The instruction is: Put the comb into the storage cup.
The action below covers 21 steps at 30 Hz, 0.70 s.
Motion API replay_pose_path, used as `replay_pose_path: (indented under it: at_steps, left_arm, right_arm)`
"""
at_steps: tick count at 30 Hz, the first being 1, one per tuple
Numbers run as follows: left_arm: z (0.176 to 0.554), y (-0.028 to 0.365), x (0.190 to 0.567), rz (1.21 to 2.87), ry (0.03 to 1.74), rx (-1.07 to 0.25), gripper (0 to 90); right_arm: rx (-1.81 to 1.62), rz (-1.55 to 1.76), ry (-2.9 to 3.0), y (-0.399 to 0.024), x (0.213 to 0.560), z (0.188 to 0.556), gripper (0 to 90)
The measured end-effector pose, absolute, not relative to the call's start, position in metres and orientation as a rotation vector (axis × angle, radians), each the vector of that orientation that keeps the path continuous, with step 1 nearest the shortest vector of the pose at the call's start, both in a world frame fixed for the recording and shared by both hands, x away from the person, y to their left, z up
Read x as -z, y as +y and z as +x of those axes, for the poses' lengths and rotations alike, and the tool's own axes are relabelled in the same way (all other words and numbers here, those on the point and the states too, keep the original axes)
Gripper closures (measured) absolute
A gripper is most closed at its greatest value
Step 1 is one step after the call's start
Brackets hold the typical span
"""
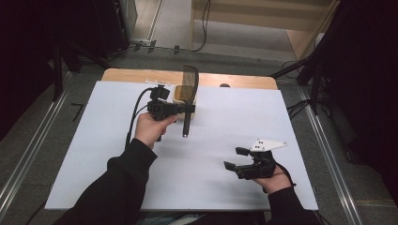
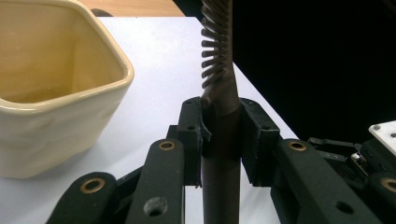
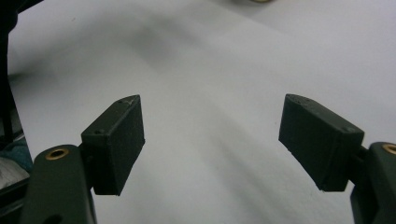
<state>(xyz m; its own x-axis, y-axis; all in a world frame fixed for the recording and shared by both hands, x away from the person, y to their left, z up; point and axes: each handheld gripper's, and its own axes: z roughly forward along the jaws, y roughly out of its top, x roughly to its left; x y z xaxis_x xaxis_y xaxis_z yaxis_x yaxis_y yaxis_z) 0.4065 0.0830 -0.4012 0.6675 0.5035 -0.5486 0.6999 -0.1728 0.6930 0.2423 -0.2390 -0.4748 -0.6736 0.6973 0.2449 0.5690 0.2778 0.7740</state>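
1. While the brush hangs gripped by its dark handle, its bristled head arcs up and over the cream ceramic cup at the far edge of the white table; the handle's free end points back toward the person.

2. Seen along the left gripper, the handle stands upright between the two pads, which press on it from both sides just below where the bristles begin. The cup sits just beside it, open and apparently empty.

3. To do this step well, the judgement is that the brush should be tipped or lowered so its end goes inside the cup's rim rather than against it, with the clamp kept firm until the cup carries the brush. A round handle may twist in flat pads, so a slow, steady wrist seems wise.

4. In the high view, the left gripper reaches sideways across the handle, near the cup.

5. Well apart, near the table's right front, the right gripper holds nothing; its pads stand wide over bare tabletop.
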Motion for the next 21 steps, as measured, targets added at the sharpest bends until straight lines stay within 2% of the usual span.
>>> replay_pose_path:
  at_steps: [21]
  left_arm:
    - [0.419, 0.087, 0.391, 1.806, 0.954, 0.216, 72.4]
  right_arm:
    - [-1.354, 1.239, 2.376, -0.260, 0.479, 0.235, 20.6]
